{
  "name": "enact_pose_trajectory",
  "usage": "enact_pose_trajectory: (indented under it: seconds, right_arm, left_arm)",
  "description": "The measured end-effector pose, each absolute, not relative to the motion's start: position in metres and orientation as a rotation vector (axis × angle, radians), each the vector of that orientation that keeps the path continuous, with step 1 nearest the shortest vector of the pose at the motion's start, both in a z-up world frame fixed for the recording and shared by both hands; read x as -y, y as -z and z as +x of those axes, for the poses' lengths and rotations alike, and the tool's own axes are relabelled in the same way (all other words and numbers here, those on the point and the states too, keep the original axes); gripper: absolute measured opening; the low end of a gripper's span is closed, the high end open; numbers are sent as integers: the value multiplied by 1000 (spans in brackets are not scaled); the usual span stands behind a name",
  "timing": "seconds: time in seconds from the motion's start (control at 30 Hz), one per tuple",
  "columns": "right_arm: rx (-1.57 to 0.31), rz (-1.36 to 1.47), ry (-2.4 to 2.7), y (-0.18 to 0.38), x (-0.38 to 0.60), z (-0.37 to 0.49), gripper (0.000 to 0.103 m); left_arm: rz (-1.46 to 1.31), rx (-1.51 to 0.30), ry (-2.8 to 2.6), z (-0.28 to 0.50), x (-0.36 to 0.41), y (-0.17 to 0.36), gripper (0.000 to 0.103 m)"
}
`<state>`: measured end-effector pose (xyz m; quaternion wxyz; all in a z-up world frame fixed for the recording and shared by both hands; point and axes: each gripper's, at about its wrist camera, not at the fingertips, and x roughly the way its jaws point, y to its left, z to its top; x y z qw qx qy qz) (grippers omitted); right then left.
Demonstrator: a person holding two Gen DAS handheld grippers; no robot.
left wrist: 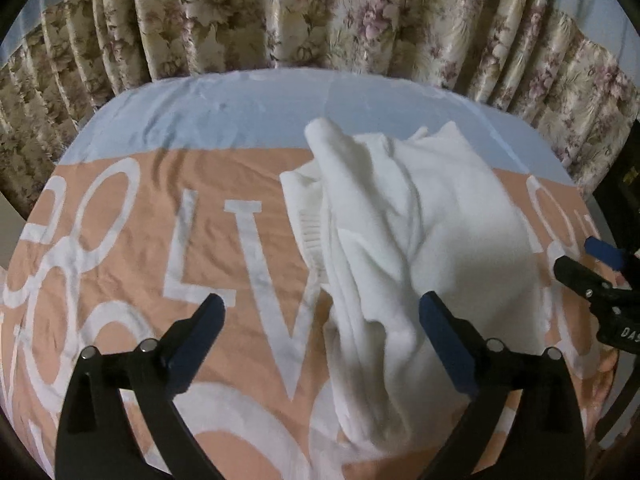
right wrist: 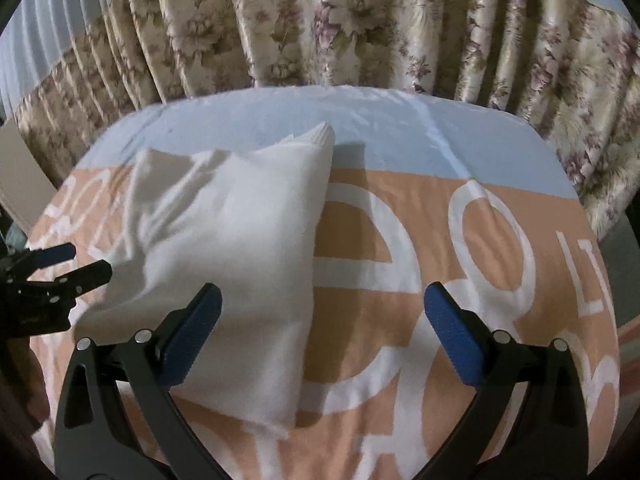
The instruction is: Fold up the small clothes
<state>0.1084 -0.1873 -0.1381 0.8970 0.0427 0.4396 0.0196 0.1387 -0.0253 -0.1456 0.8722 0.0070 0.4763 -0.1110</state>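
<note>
White garment [left wrist: 416,232] lying on the bed sheet [left wrist: 240,240], partly folded, layers doubled over, one narrow part reaching toward the curtain [left wrist: 320,16]. Ribbed hem showing at its left edge in the left view. In the right view, garment [right wrist: 240,240] left of center, its right edge straight, a corner pointing at the blue band of the sheet [right wrist: 400,240]. Left claw [left wrist: 322,310] spread wide, empty, one pad over the garment, the other over the peach print. Right claw [right wrist: 322,300] likewise spread wide, gripping nothing, left pad over the garment's near part. Floral curtain [right wrist: 360,20] hanging behind the bed.
</note>
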Motion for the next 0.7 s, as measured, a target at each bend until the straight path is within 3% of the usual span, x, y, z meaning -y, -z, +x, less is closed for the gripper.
enact_pose_trajectory:
  seconds: [0.7]
  right_arm:
    - [-837,89,52,66,156,-10,100]
  left_arm:
    - [114,-839,105,26,2,58,101]
